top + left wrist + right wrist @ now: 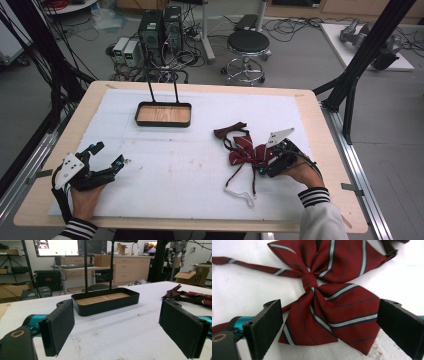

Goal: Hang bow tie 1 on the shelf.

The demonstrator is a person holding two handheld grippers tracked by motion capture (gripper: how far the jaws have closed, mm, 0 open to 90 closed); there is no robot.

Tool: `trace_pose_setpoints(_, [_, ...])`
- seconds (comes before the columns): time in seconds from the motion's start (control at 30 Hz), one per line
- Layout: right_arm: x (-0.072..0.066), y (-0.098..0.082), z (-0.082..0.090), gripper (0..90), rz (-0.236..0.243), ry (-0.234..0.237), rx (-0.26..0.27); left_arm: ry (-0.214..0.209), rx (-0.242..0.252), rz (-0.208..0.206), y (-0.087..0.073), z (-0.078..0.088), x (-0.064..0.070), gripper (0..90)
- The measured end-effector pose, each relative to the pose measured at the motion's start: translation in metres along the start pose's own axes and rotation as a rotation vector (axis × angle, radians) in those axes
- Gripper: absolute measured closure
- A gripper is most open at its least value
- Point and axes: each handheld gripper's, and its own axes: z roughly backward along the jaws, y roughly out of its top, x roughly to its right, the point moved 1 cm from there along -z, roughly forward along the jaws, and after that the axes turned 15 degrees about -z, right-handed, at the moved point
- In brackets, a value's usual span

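Note:
A dark red striped bow tie [246, 152] lies on the white mat at the right, with thin straps trailing toward the front. My right gripper [270, 162] hovers at its right side, open, and the bow tie's lower wing [329, 320] sits between the jaws in the right gripper view. A black tray with a wooden floor [163, 114] and a tall wire handle stands at the back middle. My left gripper [107, 155] rests open at the front left with nothing between its jaws. In the left gripper view the tray [106, 303] lies ahead.
A white mat [170, 165] covers most of the wooden table [320, 135]. A second dark red cloth piece [229, 130] lies behind the bow tie. Beyond the table stand a stool [247, 47], computer boxes [160, 30] and black frame posts [360, 55].

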Motion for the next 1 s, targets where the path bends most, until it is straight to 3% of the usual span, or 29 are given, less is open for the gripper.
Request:
trace_pose_setpoints(0.07, [0.001,-0.001,-0.003,6.4,0.002,0.002,-0.014,0.000,0.000,0.000,0.000,0.000,0.000,13.5])
trace_pose_setpoints(0.13, [0.003,-0.001,-0.005,18.6,0.002,0.004,-0.037,0.000,0.000,0.000,0.000,0.000,0.000,13.5])
trace_pose_setpoints(0.43, [0.009,-0.003,-0.008,25.5,-0.034,0.001,-0.066,0.000,0.000,0.000,0.000,0.000,0.000,13.5])
trace_pose_setpoints(0.47, [0.009,-0.003,-0.007,32.8,-0.045,0.014,-0.064,0.000,0.000,0.000,0.000,0.000,0.000,13.5])
trace_pose_setpoints(0.53, [0.009,-0.003,-0.007,37.8,-0.048,0.021,-0.067,0.000,0.000,0.000,0.000,0.000,0.000,13.5])
trace_pose_setpoints(0.7, [0.012,-0.004,-0.005,45.4,-0.060,0.017,-0.055,0.000,0.000,-0.001,0.000,0.000,0.000,13.5])
trace_pose_setpoints(0.73, [0.012,-0.004,-0.005,51.2,-0.087,0.019,-0.047,0.000,-0.001,-0.001,0.000,0.000,0.000,13.6])
trace_pose_setpoints(0.8, [0.012,-0.004,-0.004,53.2,-0.092,0.017,-0.048,0.000,-0.001,-0.001,0.000,0.000,0.000,13.5])
trace_pose_setpoints(0.93, [0.014,-0.003,-0.003,67.6,-0.141,0.016,-0.049,0.000,-0.001,-0.001,0.000,0.000,0.000,13.6])
trace_pose_setpoints(1.0, [0.014,-0.002,-0.003,80.2,-0.165,-0.003,-0.048,0.000,-0.001,-0.001,0.000,0.000,0.000,13.6])
